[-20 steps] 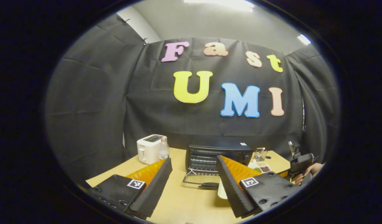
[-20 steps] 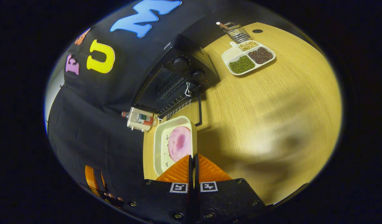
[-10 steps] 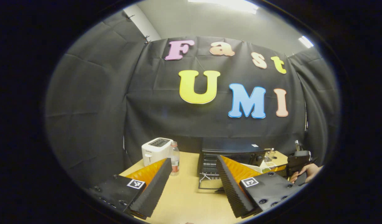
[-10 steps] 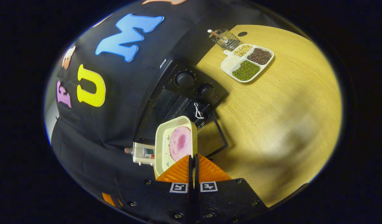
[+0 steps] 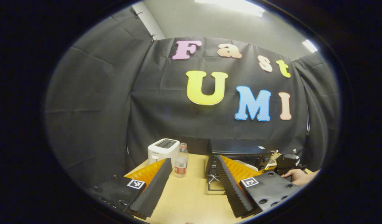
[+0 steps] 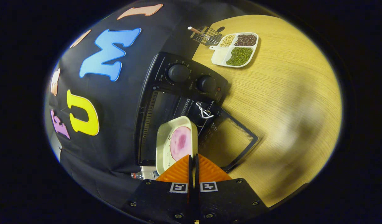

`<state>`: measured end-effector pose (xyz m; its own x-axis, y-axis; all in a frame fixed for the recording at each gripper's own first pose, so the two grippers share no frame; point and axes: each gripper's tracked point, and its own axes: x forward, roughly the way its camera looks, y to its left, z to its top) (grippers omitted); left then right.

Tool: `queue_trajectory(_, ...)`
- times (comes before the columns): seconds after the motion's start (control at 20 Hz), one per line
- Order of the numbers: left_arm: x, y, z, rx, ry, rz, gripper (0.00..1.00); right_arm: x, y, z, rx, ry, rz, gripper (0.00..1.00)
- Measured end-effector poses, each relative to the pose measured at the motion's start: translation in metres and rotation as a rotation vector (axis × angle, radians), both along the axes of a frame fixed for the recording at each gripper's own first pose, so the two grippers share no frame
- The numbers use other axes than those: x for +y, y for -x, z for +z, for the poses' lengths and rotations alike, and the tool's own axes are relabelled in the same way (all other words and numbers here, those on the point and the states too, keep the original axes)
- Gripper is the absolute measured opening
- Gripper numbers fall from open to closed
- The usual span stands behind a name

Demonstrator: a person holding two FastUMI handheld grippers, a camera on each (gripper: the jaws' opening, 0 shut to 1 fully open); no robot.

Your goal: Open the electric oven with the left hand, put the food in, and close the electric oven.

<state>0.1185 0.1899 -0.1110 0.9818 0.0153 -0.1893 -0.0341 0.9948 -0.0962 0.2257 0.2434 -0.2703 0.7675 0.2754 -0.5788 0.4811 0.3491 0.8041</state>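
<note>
The black electric oven [image 6: 191, 79] stands on the wooden table [image 6: 287, 93] with its glass door [image 6: 231, 143] folded down flat. My right gripper [image 6: 193, 157] is shut on the rim of a cream plate [image 6: 164, 140] that carries a pink slice of meat [image 6: 179, 143]. The plate hangs over the door's hinge, just in front of the oven's opening. In the left gripper view my left gripper [image 5: 194, 159] is open and holds nothing, back from the oven [image 5: 237, 149]. To its right is a hand [image 5: 298, 176] holding the other gripper.
A white toaster [image 5: 163, 148] and a plastic bottle [image 5: 181, 163] stand left of the oven. Right of the oven lie a divided tray of beans [image 6: 236, 49] and a small wire rack [image 6: 206, 34]. Bare table spreads to the right of the door.
My right gripper has carried the plate from beside the oven to in front of its opening. My left gripper has turned leftward, still open; the oven has slid right in its view.
</note>
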Motion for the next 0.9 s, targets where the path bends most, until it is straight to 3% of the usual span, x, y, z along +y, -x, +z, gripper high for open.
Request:
queue_trajectory(0.1, 0.014, 0.003, -0.002, 0.011, -0.019, 0.016, 1.00, -0.002, -0.014, -0.004, 0.004, 0.005, -0.072, 0.01)
queue_trajectory(0.2, 0.028, 0.009, -0.003, 0.020, -0.026, 0.044, 0.92, 0.001, -0.029, -0.008, 0.014, -0.012, -0.121, 0.01)
queue_trajectory(0.3, 0.039, 0.013, -0.004, 0.025, -0.016, 0.068, 1.00, 0.005, -0.043, -0.007, 0.000, -0.052, -0.171, 0.00)
queue_trajectory(0.35, 0.042, 0.013, -0.005, 0.030, -0.016, 0.075, 0.92, 0.007, -0.051, -0.007, -0.007, -0.062, -0.198, 0.00)
queue_trajectory(0.4, 0.045, 0.015, -0.008, 0.037, -0.022, 0.080, 1.00, 0.007, -0.056, -0.007, -0.011, -0.068, -0.225, 0.01)
queue_trajectory(0.45, 0.049, 0.015, -0.009, 0.042, -0.033, 0.085, 0.92, 0.008, -0.061, -0.007, -0.010, -0.071, -0.246, 0.01)
queue_trajectory(0.5, 0.053, 0.016, -0.009, 0.046, -0.042, 0.090, 0.95, 0.011, -0.067, -0.008, -0.009, -0.078, -0.262, 0.01)
queue_trajectory(0.65, 0.062, 0.015, -0.012, 0.056, -0.046, 0.105, 1.00, 0.023, -0.078, -0.012, 0.003, -0.109, -0.267, 0.01)
queue_trajectory(0.7, 0.063, 0.014, -0.015, 0.061, -0.043, 0.108, 0.92, 0.027, -0.080, -0.013, 0.004, -0.122, -0.265, 0.01)
queue_trajectory(0.8, 0.061, 0.009, -0.020, 0.069, -0.034, 0.105, 0.92, 0.028, -0.086, -0.011, -0.017, -0.156, -0.272, 0.04)
queue_trajectory(0.85, 0.059, 0.007, -0.022, 0.072, -0.035, 0.100, 1.00, 0.033, -0.090, -0.009, -0.035, -0.170, -0.267, 0.07)
queue_trajectory(0.9, 0.056, 0.003, -0.023, 0.073, -0.037, 0.095, 1.00, 0.042, -0.088, -0.005, -0.048, -0.188, -0.248, 0.10)
